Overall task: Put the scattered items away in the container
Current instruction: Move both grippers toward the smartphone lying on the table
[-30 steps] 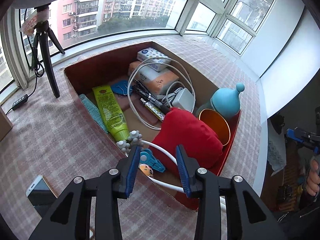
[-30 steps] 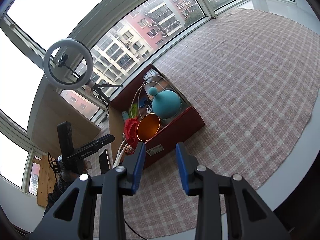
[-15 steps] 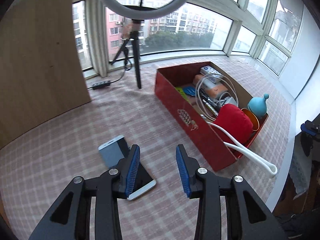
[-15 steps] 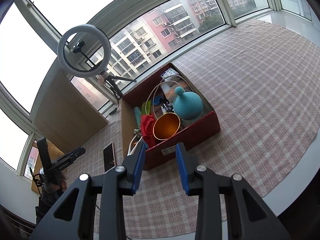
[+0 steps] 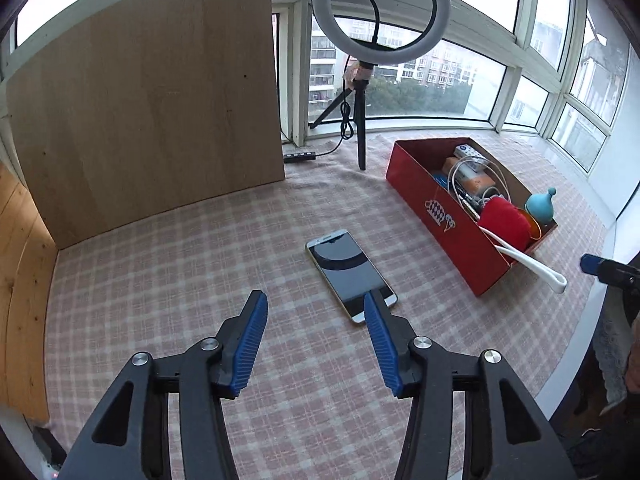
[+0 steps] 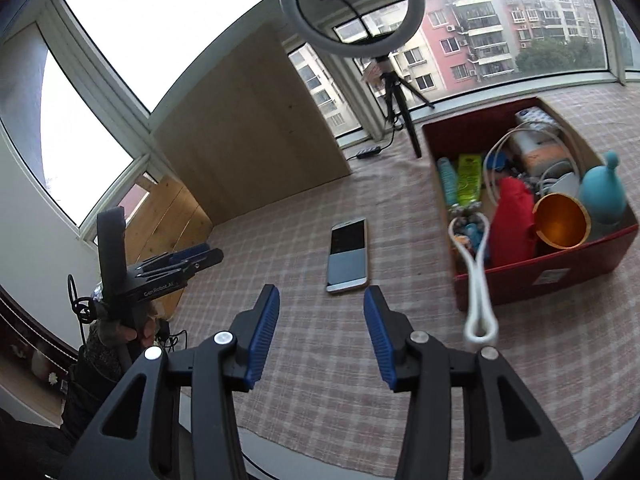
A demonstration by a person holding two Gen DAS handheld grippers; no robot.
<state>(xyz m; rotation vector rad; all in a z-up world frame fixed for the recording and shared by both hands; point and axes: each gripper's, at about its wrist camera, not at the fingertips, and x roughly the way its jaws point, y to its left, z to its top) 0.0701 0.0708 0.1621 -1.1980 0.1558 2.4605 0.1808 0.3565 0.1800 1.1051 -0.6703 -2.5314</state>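
A: Left gripper (image 5: 314, 306) first: blue pads spread wide, nothing between them, held above the checked cloth (image 5: 200, 264).

B: And the phone (image 5: 350, 274)?

A: Flat on the cloth, screen up, just ahead and to the right of that gripper. Its near corner is hidden behind the tip of the right-hand finger (image 5: 380, 340) in the left wrist view; whether they touch, I can't tell.

B: Over to the other one.

A: Right gripper (image 6: 320, 306), pads also wide apart and empty. From its camera the phone (image 6: 347, 254) lies straight ahead, lined up with the gap between the pads, clear of both.

B: The container?

A: Red box (image 6: 560, 276), to the right of the phone and well apart from it, already packed: a red pouch (image 6: 512, 224), an orange cup (image 6: 562, 220), a teal bottle (image 6: 604, 192), a green tube (image 6: 469, 180). A white looped handle (image 6: 478, 280) sticks out over its near wall.

B: Beyond that?

A: A ring light on a tripod (image 5: 362, 76) by the window, a wooden board (image 5: 152, 100) at left. A hand (image 6: 128, 328) grips the left gripper's handle in the right wrist view.
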